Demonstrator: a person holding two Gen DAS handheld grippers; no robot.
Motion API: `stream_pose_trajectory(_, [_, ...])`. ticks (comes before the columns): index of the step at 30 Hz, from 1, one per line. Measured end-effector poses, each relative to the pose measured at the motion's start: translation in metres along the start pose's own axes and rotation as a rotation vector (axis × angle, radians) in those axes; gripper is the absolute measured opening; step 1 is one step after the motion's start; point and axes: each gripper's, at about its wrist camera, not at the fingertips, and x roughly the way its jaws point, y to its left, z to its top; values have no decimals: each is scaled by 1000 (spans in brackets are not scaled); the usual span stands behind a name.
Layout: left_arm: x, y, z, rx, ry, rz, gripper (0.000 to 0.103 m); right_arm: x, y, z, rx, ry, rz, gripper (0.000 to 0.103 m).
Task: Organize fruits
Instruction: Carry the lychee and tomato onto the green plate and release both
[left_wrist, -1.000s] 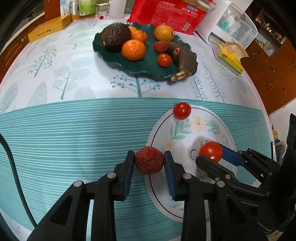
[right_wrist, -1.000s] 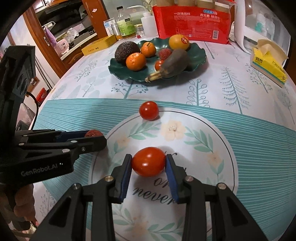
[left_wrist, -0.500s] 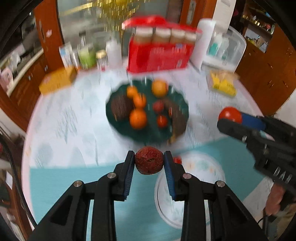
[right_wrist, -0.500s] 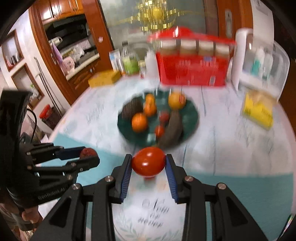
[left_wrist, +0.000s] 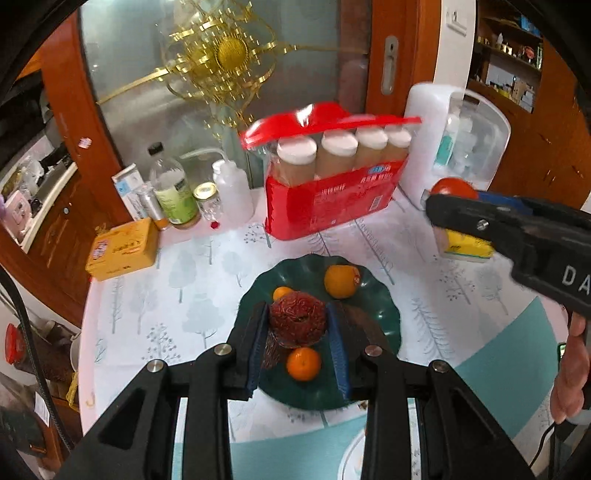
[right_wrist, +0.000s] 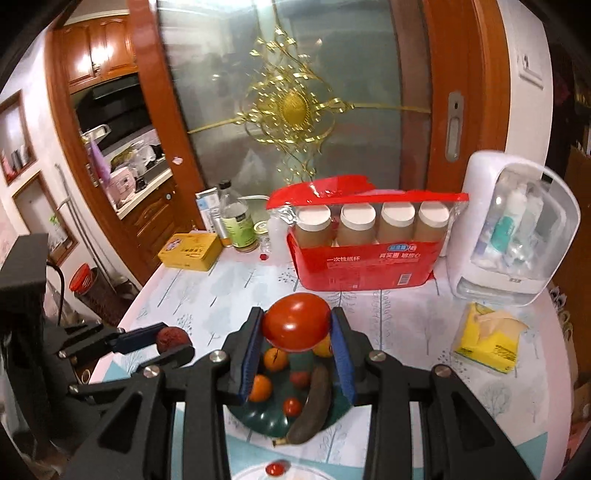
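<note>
My left gripper (left_wrist: 298, 328) is shut on a dark red bumpy lychee (left_wrist: 297, 320), held in the air above the dark green fruit plate (left_wrist: 384, 317). The plate holds oranges (left_wrist: 341, 281), a dark banana (right_wrist: 313, 404), small tomatoes and an avocado partly hidden by the lychee. My right gripper (right_wrist: 297, 332) is shut on a red tomato (right_wrist: 296, 322), also high above the plate (right_wrist: 258, 419). The right gripper shows at the right of the left wrist view (left_wrist: 450, 206); the left gripper shows at the left of the right wrist view (right_wrist: 166, 341). One small tomato (right_wrist: 276, 469) lies on the table in front of the plate.
Behind the plate stand a red pack of paper cups (right_wrist: 369, 254), a white dispenser box (right_wrist: 513, 229), bottles (left_wrist: 173, 192) and a yellow box (left_wrist: 123, 249). A yellow tissue pack (right_wrist: 487, 339) lies at the right. The table edge runs along the left.
Both grippers have lifted their fruits off the placemat and risen high, moving over the green plate. Both stay shut.
</note>
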Motion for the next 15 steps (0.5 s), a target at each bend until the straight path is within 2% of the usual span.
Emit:
stream_pose_trajectory(7, [82,-6,-22,12,120,-41,31,92,-11,-30,54,178,8,37])
stream_pose_trajectory(15, [143,-15,-45,48,208,-70,31,171,-21,-62,126,329,50,37])
